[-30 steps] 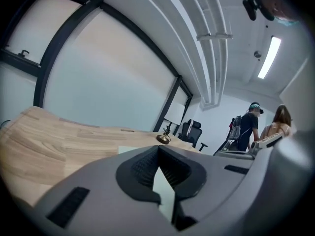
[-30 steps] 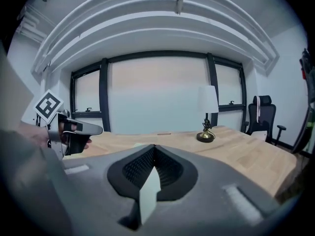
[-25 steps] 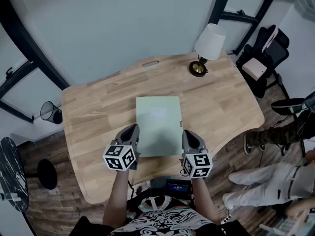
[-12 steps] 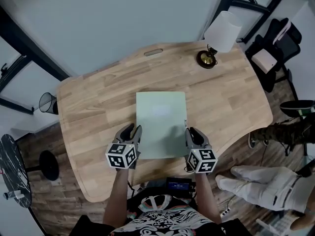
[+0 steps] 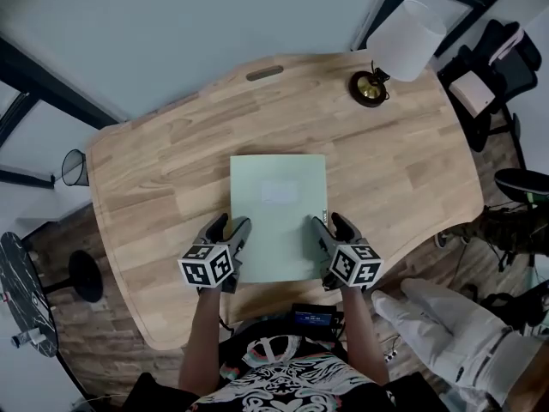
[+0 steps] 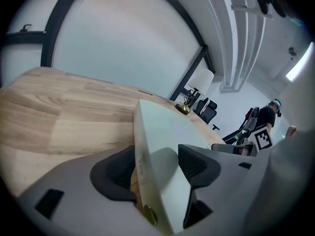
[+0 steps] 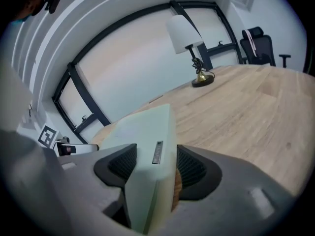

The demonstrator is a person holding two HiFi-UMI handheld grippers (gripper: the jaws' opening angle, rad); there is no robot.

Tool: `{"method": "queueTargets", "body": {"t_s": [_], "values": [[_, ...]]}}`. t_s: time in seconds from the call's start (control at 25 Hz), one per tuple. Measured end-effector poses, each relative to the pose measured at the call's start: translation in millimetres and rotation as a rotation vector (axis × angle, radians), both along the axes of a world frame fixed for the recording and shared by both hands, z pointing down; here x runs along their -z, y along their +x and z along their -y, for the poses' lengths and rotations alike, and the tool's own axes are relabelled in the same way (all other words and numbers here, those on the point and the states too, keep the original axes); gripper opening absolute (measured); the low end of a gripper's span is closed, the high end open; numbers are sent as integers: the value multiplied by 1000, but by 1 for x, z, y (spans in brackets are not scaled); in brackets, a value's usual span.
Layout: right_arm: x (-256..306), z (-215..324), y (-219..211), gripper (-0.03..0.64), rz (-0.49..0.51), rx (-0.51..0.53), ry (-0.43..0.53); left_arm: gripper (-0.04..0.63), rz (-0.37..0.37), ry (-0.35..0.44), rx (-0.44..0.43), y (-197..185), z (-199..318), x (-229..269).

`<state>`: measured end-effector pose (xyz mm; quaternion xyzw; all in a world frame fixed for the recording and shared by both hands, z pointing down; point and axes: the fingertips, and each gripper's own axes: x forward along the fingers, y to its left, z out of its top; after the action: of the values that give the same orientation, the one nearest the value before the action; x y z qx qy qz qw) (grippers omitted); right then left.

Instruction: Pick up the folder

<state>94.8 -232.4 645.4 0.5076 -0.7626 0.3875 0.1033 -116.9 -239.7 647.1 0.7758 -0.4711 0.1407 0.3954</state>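
A second ago both tongs hung pressed together over the near end of the folder [image 5: 279, 217]. Now they sit lower at desk [image 5: 171, 161] level and their jaws have just been opening. The left tongs [image 5: 229, 224] stand spread across the folder's left edge near its near left corner, one jaw over the cover and the other outside it above bare wood. The right tongs [image 5: 329, 222] stand spread the same way across the right edge near the near right corner. In both gripper views a strip of wood shows between the outer jaw and the folder, so neither pair pinches it. The pale green folder lies flat in the middle of the desk, where it lay before.

A pale rectangular label [image 5: 280, 192] sits on the cover and a narrow tag [image 7: 157, 153] on the right edge; no writing on either can be read.

Both forearms reach in from the near side, tongs pointing far and downward, marker cubes [image 5: 207, 266] facing up. A lamp [image 5: 403, 33] stands at the far right.
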Motion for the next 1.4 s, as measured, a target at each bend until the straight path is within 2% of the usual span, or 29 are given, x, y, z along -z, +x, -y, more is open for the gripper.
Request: {"method": "queueTargets", "body": {"t_s": [0.12,0.28,0.4,0.52,0.76,1.04,1.4], "values": [[-7,1,-4,241,34,23,-31,259,-78,-33,45,1,0,-4],[-7,1,-4,241,76,42,-42,261,-125,-38,67,4,1,-4],[-9,1,-6,241,144,49,-72,259,-144,-46,72,4,1,-6],[-11,2,-8,241,175,64,-98,259,-138,-53,69,5,2,-8],[-13,3,-10,241,147,100,-144,259,-110,-56,69,4,1,-10],[-11,3,-9,236,144,78,-129,259,-126,-54,73,4,2,-7],[0,4,-13,230,127,76,-103,259,-112,-48,82,1,3,-2]]}}
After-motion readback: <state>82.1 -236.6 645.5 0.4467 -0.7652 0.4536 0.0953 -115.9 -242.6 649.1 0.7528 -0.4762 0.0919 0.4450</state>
